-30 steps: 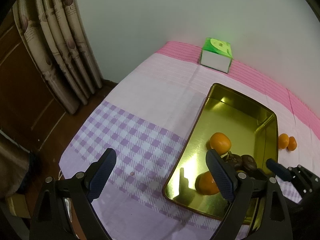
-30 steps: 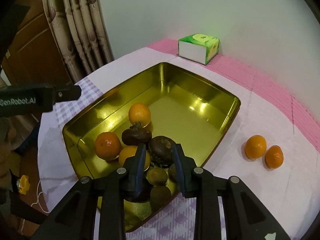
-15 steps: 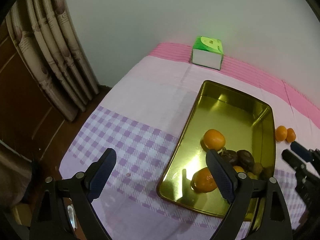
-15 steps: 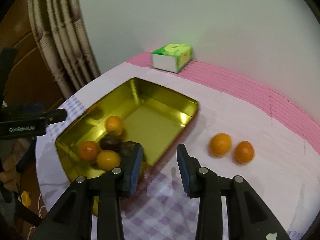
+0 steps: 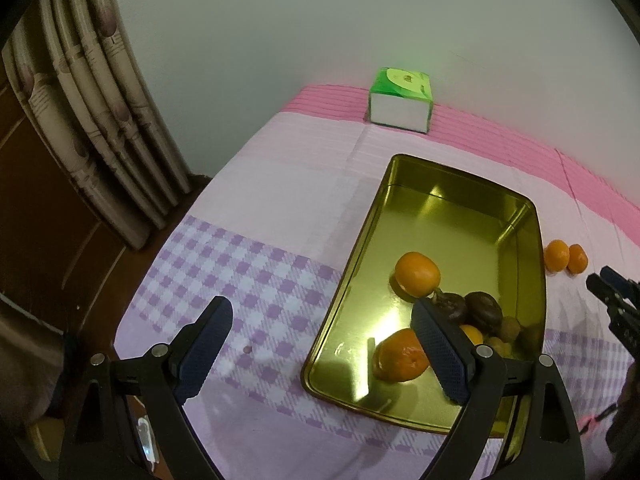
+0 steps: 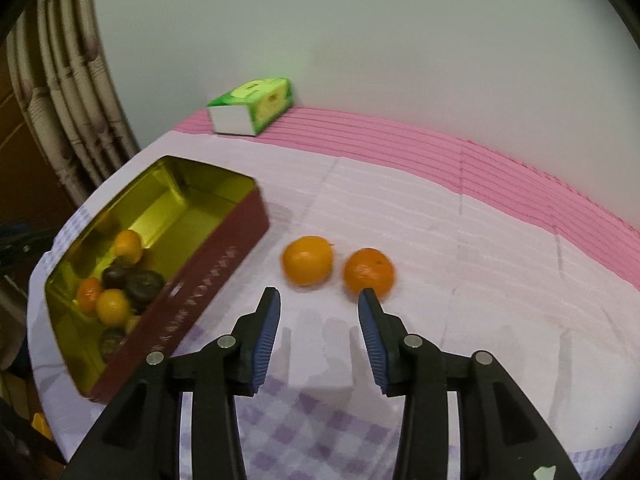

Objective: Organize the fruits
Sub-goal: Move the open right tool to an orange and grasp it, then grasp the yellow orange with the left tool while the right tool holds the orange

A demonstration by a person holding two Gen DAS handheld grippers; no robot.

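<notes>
A bed-like surface [image 6: 400, 216] lay under a cloth banded pink, pale lilac and purple check, against a plain pale wall [image 6: 360, 40], with ribbed curtains [image 5: 92, 120] and dark wood at nine o'clock. One green tissue box [image 6: 252, 106] sat at eleven o'clock in the right wrist view. One gold tin [image 6: 224, 256], maroon outside, held three oranges, two dark fruits and a few small brownish ones, hard to count. Two oranges lay loose on the cloth: one [image 6: 307, 261] at twelve o'clock, another [image 6: 369, 272] just beside it at one o'clock. The right gripper [image 6: 319, 304] hung near them, jaws opening, nothing between. The left gripper [image 5: 322, 316] stood wide open and empty, with the tin at two o'clock.
</notes>
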